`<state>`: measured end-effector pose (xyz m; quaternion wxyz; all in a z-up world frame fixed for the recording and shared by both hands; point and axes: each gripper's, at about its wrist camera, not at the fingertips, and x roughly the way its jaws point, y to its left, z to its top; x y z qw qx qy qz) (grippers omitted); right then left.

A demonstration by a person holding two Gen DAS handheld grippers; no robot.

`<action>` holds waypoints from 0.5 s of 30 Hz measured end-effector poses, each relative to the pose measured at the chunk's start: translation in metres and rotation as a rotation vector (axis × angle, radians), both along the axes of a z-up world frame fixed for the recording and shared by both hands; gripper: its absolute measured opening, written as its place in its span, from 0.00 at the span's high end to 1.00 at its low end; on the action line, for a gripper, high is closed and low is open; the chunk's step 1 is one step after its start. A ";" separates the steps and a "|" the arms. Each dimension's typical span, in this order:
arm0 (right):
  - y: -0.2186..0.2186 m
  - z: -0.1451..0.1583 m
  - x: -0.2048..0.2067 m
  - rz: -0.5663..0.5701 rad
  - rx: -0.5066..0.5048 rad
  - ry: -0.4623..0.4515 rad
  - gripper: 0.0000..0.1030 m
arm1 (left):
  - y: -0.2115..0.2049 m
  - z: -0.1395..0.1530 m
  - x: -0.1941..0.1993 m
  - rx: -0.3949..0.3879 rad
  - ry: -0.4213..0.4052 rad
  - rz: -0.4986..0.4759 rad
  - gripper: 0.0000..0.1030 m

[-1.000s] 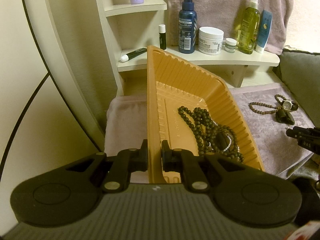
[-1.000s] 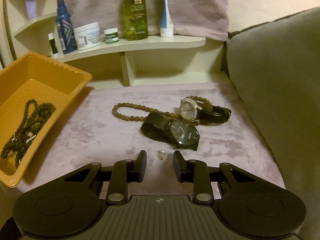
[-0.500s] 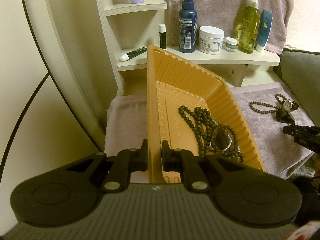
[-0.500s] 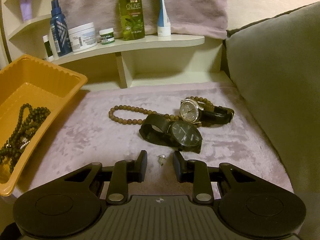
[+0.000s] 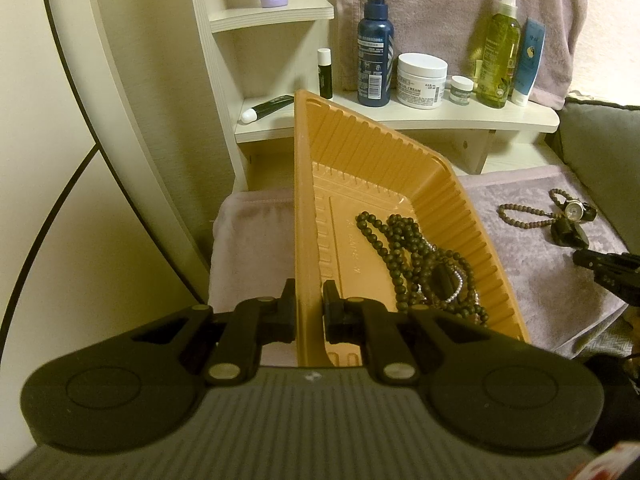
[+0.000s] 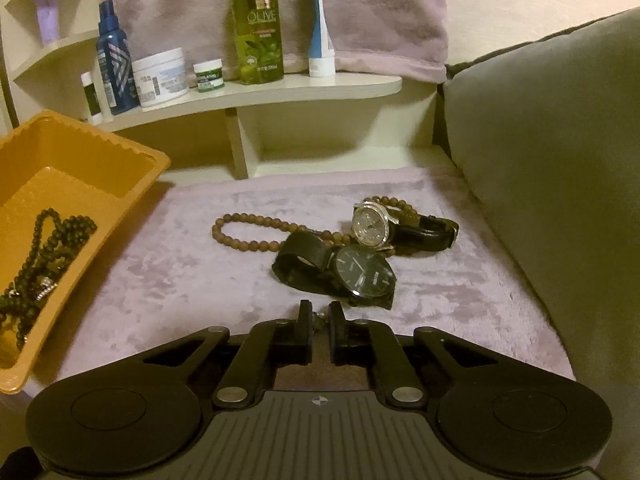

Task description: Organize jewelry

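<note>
Right gripper (image 6: 319,316) jaws have just been closing onto the small silver earring (image 6: 319,315) in front of the black watch (image 6: 362,276).
Left gripper (image 5: 309,304) stays clamped on the orange tray (image 5: 306,216) wall; pickup step, and next the earring needs lifting left of the watch into the tray.

Tiny silvery piece (image 6: 319,317) between my right fingertips too small to identify; orange tray (image 6: 132,184) cut off at left picture edge.
</note>
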<state>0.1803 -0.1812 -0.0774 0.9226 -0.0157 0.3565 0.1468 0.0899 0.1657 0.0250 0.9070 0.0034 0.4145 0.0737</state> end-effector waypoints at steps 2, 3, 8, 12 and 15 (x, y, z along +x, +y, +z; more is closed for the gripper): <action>0.002 0.004 -0.002 0.007 0.007 -0.006 0.93 | 0.000 0.000 0.000 -0.001 -0.001 -0.001 0.90; 0.004 0.007 -0.003 0.013 0.011 -0.009 0.93 | 0.000 0.000 0.000 0.000 -0.001 -0.001 0.90; 0.013 0.020 -0.006 0.045 0.043 -0.027 0.93 | -0.002 0.001 -0.001 -0.001 -0.003 -0.002 0.90; 0.027 0.032 -0.008 0.082 0.069 -0.045 0.93 | -0.002 0.001 0.000 -0.005 -0.003 -0.003 0.90; 0.041 0.039 -0.009 0.121 0.095 -0.049 0.93 | -0.002 0.002 -0.001 -0.003 -0.003 -0.004 0.90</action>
